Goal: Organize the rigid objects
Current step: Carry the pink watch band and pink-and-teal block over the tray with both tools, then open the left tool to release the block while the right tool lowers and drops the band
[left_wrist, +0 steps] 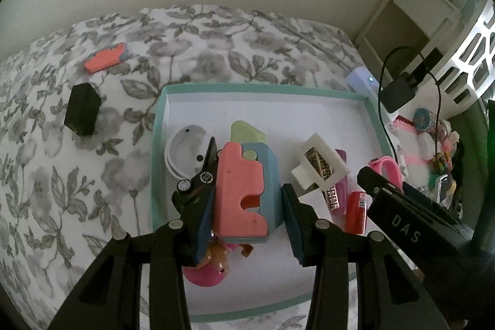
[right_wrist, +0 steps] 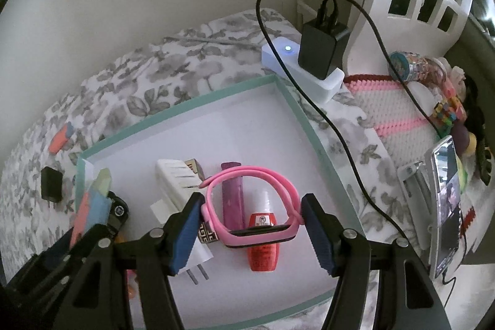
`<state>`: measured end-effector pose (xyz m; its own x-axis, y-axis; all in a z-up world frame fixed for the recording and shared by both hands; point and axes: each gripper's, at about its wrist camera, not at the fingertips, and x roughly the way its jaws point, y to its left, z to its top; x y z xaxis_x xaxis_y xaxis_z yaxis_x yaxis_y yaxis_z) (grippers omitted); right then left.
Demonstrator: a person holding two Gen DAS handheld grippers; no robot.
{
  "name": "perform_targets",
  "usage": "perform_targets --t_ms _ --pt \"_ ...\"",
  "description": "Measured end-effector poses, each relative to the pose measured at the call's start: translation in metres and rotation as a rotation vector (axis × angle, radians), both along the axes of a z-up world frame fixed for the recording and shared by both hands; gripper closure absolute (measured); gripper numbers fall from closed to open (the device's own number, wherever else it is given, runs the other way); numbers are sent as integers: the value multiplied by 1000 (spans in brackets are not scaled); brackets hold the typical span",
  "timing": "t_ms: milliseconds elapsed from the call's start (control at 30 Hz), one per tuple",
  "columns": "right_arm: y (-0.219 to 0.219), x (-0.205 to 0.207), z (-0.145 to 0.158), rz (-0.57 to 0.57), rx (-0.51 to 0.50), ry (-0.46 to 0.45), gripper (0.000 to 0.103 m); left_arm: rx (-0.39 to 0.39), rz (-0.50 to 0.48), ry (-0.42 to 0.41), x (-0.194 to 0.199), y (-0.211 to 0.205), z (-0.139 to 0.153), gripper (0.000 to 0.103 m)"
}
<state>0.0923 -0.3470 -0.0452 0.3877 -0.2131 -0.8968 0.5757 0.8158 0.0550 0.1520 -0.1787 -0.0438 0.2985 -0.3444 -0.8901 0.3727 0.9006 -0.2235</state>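
Left tool (left_wrist: 246, 206) clamped on pink-blue toy (left_wrist: 244, 190), right tool (right_wrist: 250, 228) clamped on pink wristband (right_wrist: 252, 206); both low over teal tray (right_wrist: 312, 129) on bed, likely for drop-off. Beyond tray's far-left corner: black block (left_wrist: 82, 109), coral piece (left_wrist: 106, 57) unsorted.

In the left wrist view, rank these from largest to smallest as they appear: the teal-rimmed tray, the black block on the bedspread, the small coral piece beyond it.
1. Teal-rimmed tray
2. Black block
3. Small coral piece

The coral piece lies farther from the camera, so its true size against the block's is uncertain.
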Motion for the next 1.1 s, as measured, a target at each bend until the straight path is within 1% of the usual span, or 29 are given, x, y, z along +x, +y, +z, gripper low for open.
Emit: perform_targets --t_ms 600,700,800,867,933,1100 --pt "5 7 -15 30 20 50 35 -9 31 43 3 4 -10 59" --pt "6 9 -21 33 24 64 35 -8 34 50 3 4 -11 59" --pt "10 12 -31 52 32 96 34 -7 35 51 4 4 -11 59" --pt "12 13 -31 61 22 103 34 -10 35 50 4 4 -10 59" --pt "12 12 -28 62 23 92 34 -13 36 49 4 4 -8 59" --pt "17 11 -20 65 -13 77 33 -23 31 35 3 4 -1 58"
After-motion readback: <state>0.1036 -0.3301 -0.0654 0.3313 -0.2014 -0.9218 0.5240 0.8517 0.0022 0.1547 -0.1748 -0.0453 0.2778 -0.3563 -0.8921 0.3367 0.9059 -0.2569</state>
